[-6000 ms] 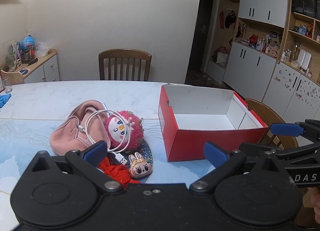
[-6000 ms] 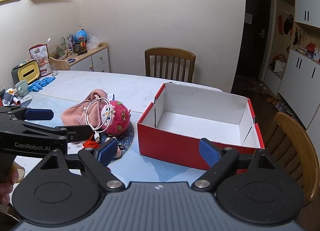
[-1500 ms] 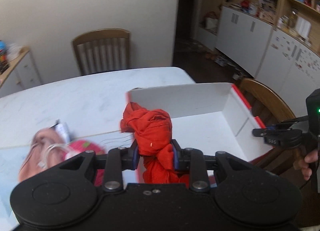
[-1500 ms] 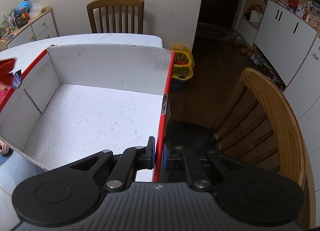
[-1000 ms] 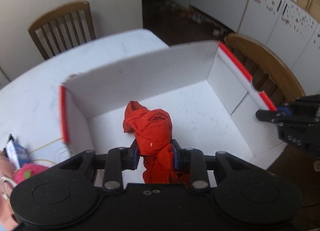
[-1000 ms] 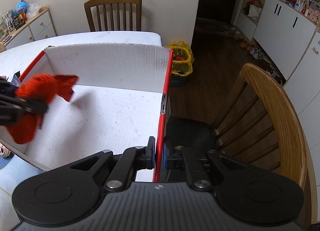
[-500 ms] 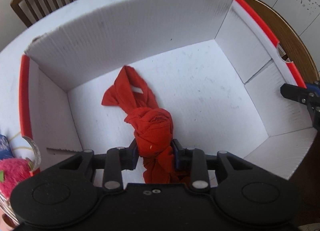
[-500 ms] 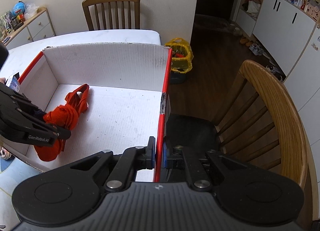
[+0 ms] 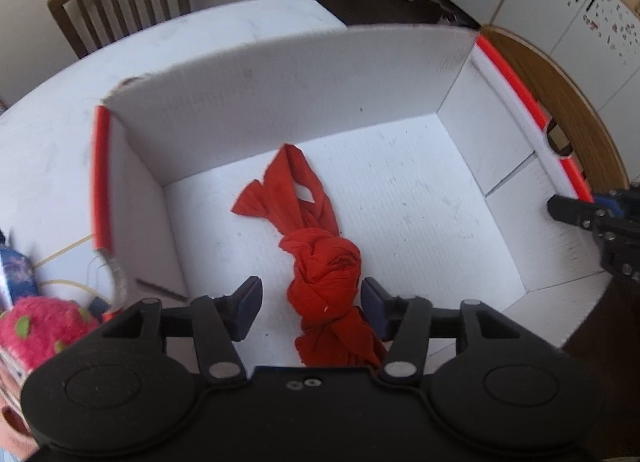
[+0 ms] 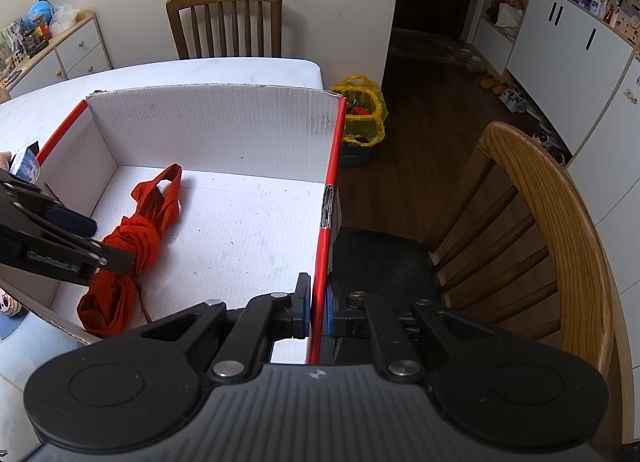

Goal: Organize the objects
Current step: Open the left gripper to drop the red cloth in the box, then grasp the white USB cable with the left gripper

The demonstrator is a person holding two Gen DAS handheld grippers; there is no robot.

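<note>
Lifting straight up and back is, I judge, the clean way to finish this release, so neither pad snags the fabric and drags it out again. From the left wrist view, the left tongs (image 9: 311, 309) stand parted, gripping nothing, and the knotted red cloth (image 9: 320, 262) lies between the two pads on the white floor of the red cardboard box (image 9: 280, 102), its loose looped end stretching ahead of the tips toward the far wall. A pink plush toy (image 9: 36, 326) sits outside the box, left of these tongs, on the desk (image 9: 48, 142).

From the right wrist view, the right tongs (image 10: 318, 306) are clamped on the box's red side wall, steadying it. The cloth lies well left of them, with the left tongs just beside its bundled end.
</note>
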